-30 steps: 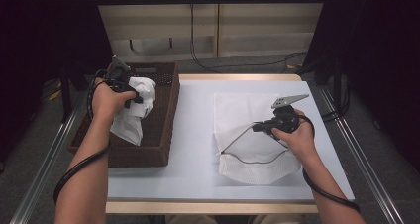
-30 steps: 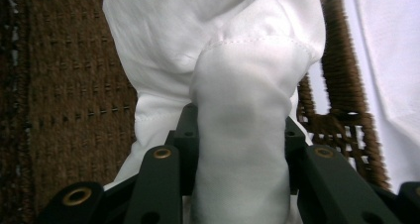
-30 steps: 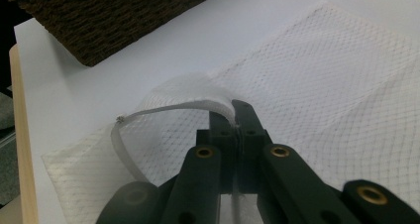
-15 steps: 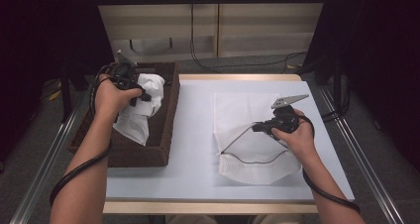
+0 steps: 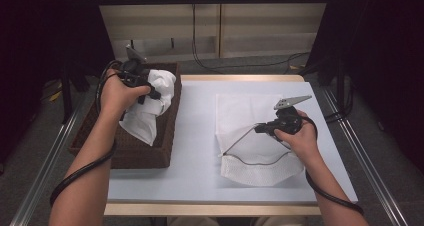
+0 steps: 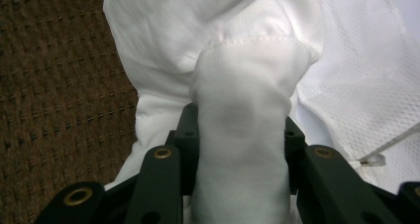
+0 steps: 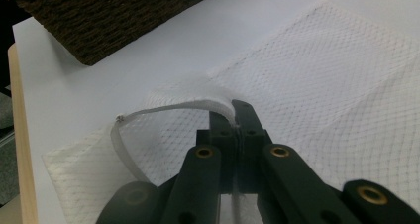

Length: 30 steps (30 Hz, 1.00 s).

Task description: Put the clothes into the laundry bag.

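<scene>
High view: the left gripper (image 5: pixel 152 93), fingers clamped on the white cloth (image 5: pixel 150 111), has lifted it from the basket (image 5: pixel 125 153). The right gripper (image 5: pixel 260 130), fingers shut on the mesh bag's (image 5: pixel 260 171) rim near the bench's right edge, holds it open; the cloth is judged ready to load.

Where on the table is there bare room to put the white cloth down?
A bare strip of the table lies between the wicker basket and the mesh bag; narrower bare margins run along its near and far edges. The right side is crowded by the mesh bag and the right hand-held gripper.
</scene>
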Available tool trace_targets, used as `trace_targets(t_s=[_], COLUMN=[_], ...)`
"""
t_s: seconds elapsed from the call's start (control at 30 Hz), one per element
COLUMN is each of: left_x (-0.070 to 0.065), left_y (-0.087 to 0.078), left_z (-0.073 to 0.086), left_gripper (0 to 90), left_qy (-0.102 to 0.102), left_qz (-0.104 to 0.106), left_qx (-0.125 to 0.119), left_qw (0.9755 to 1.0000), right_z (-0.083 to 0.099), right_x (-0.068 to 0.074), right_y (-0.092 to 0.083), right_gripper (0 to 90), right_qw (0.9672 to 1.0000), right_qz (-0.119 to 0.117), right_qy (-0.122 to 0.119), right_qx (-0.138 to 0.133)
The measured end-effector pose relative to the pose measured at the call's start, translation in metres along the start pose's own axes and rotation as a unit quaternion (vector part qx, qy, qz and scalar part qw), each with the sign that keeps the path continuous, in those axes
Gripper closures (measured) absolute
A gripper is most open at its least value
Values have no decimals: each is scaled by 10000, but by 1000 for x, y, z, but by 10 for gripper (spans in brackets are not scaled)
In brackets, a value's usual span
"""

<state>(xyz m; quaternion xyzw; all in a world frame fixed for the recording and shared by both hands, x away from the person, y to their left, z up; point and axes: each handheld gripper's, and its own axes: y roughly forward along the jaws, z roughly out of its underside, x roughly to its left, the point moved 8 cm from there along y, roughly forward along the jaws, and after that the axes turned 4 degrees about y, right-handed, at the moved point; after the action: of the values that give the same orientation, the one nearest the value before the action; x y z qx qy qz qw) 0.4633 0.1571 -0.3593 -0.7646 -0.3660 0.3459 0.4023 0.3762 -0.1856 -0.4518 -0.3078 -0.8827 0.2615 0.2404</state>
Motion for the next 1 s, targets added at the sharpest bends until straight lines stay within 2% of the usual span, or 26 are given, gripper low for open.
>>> trace_targets(t_s=[0.17,0.2,0.23,0.3,0.33,0.37,0.67,0.73,0.8,0.9,1.0], left_x=[-13,-14,-18,-22,-26,-28,-49,-55,-62,-72,-82], left_y=[-1,-2,-3,-5,-6,-6,-7,-7,-6,-3,0], left_z=[-4,-4,-5,-6,-7,-7,-9,-8,-7,-4,-2], left_gripper=[652,652,652,652,652,652,652,652,652,652,652], left_qy=[130,231,203,336,281,357,554,681,697,850,978], left_qz=[92,85,71,35,51,110,266,307,439,493,646], left_qx=[-5,43,35,120,88,95,106,125,95,162,194], left_qw=[9999,9997,9998,9994,9996,9993,9981,9971,9966,9950,9929], right_z=[0,0,0,0,0,0,0,0,0,1,1], right_x=[0,0,0,0,-1,-1,0,-1,-1,-1,-1], right_y=[0,-1,-1,-1,0,0,0,-1,-1,1,1], right_gripper=[893,893,893,893,893,893,894,894,894,894,894], right_qw=[10000,10000,10000,10000,10000,10000,10000,10000,10000,10000,10000], right_qz=[24,32,35,24,40,38,42,51,49,49,26], right_qy=[-20,-16,-12,12,13,30,-18,14,22,8,12], right_qx=[-2,-6,-6,-10,-9,-7,-20,-7,-6,3,13])
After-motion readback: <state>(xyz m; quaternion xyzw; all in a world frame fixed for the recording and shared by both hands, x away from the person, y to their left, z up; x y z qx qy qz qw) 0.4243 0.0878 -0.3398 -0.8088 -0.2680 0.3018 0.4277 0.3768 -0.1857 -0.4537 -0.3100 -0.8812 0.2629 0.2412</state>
